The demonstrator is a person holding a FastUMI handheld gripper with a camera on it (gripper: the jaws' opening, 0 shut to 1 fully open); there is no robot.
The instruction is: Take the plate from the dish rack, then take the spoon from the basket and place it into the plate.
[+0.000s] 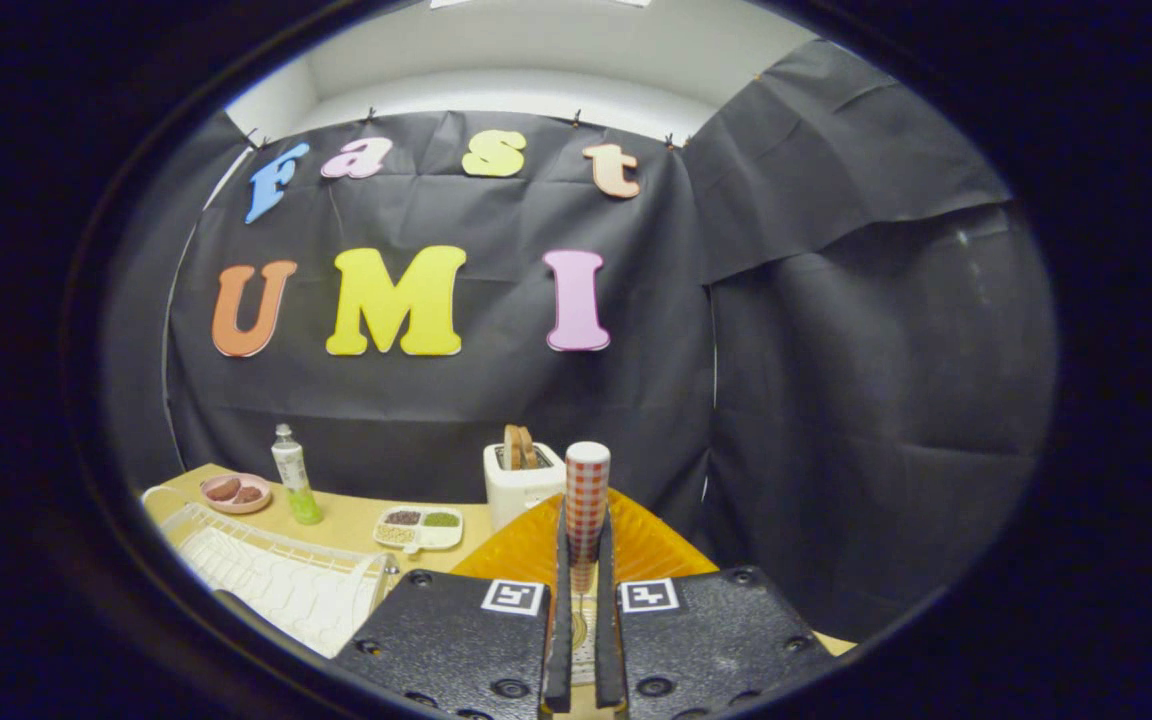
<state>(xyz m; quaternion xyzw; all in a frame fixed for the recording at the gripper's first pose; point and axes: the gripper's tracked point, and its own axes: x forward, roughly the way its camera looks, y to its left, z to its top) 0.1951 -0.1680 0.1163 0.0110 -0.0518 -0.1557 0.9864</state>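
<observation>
Gripper view: the gripper (pixel 584 560) has its two fingers (pixel 561 600) drawn close together, pinching the handle of the spoon (pixel 587 500) between both pads; the handle carries an orange-and-white check pattern and stands upright above the fingertips, and its bowl end cannot be made out. Directly beyond and beneath the fingers lies the plate (pixel 651 545), amber and ribbed, resting on the bench (pixel 346 520) near its right-hand edge. Behind the plate, toward the back edge of the bench, stands a white toaster (pixel 521 480) with slices of bread (pixel 519 447) protruding from its slots. To the left of the toaster sits a divided white tray (pixel 419 527) holding small dark, pale and green contents. Further left stands a clear bottle (pixel 294 485) with green liquid at its base, and at the back left corner a pink dish (pixel 236 492) carries two brown items. The white dish rack (pixel 276 575) occupies the front left of the bench.
</observation>
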